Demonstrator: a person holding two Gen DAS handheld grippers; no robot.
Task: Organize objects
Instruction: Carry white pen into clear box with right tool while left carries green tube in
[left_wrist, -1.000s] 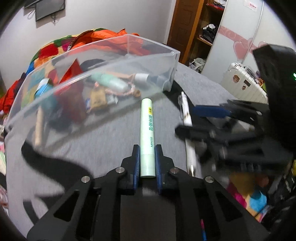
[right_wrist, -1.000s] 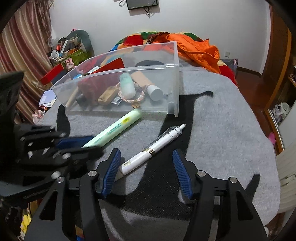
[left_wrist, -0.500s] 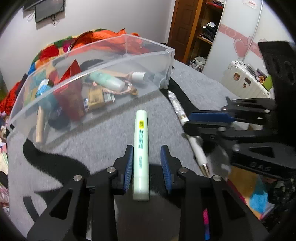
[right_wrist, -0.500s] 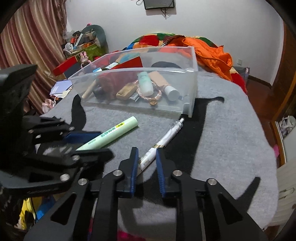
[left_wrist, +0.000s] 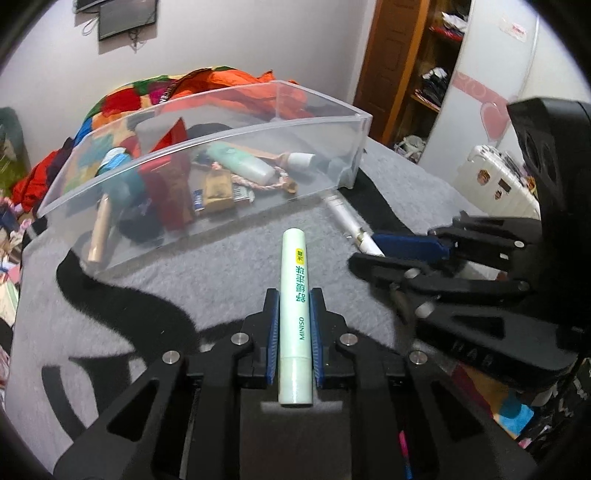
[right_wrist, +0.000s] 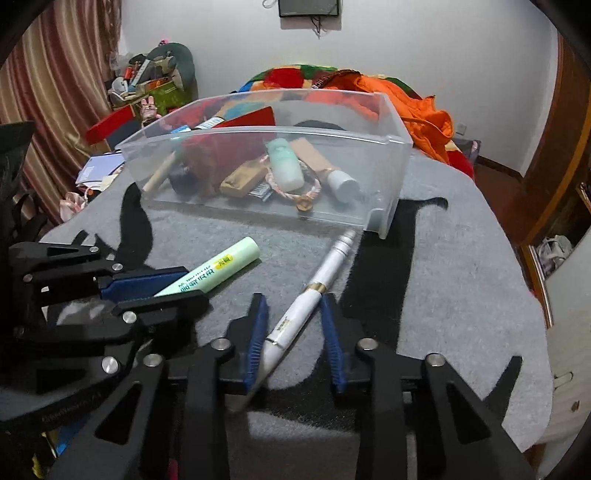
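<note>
My left gripper (left_wrist: 293, 295) is shut on a pale green MINISO tube (left_wrist: 293, 284); the tube points toward the clear plastic bin (left_wrist: 258, 129). In the right wrist view the left gripper (right_wrist: 162, 286) holds the tube (right_wrist: 218, 267) low over the grey cloth. My right gripper (right_wrist: 293, 306) is open, its jaws either side of a white pen (right_wrist: 314, 291) that lies on the cloth and points toward the bin (right_wrist: 388, 177). The pen (left_wrist: 351, 225) also shows in the left wrist view, running under the right gripper (left_wrist: 399, 251).
The bin holds a green bottle (right_wrist: 284, 166), a red pouch (right_wrist: 210, 155), a braided bracelet and other small items. The grey and black cloth (right_wrist: 443, 258) covers the table. A bed with orange and patchwork bedding (right_wrist: 417, 103) lies behind. A white suitcase (left_wrist: 495, 184) stands at right.
My left gripper opened around the tube half a second ago and has shut on it again. My right gripper narrowed around the pen, then opened wider.
</note>
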